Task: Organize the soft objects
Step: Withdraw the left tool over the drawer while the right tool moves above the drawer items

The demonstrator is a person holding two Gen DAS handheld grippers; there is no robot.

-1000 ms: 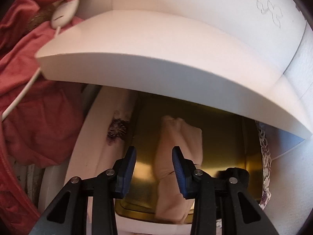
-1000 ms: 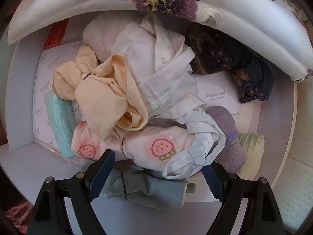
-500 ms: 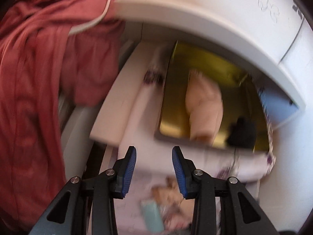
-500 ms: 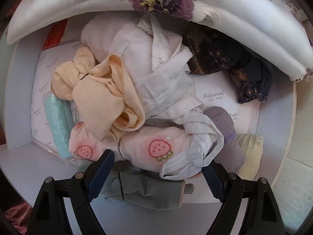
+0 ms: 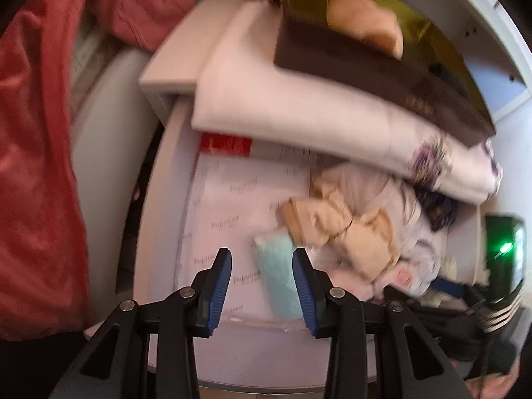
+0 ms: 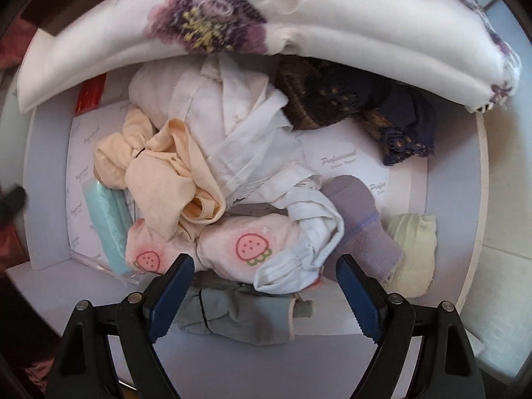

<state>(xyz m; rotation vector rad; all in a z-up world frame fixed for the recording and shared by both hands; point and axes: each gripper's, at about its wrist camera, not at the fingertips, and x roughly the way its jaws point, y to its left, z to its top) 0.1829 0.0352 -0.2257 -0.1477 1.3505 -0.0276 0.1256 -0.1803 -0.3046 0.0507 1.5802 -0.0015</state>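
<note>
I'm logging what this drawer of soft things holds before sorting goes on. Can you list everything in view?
White open drawer: one, holds the pile.
Printed white paper pack: one, under the clothes.
Peach knotted cloth: one, left of centre.
White crumpled garment: one, centre.
Pink strawberry-print socks: two prints showing, front.
Mint-green folded piece: one, left edge.
Dark lace fabric: one heap, back right.
Purple sock: one, right.
Pale yellow cloth: one, far right.
Grey-blue glove-like piece: one, front rim.
White flower-embroidered pad: one, over the drawer's back.
Left gripper: open, empty.
Right gripper: open, empty.
</note>
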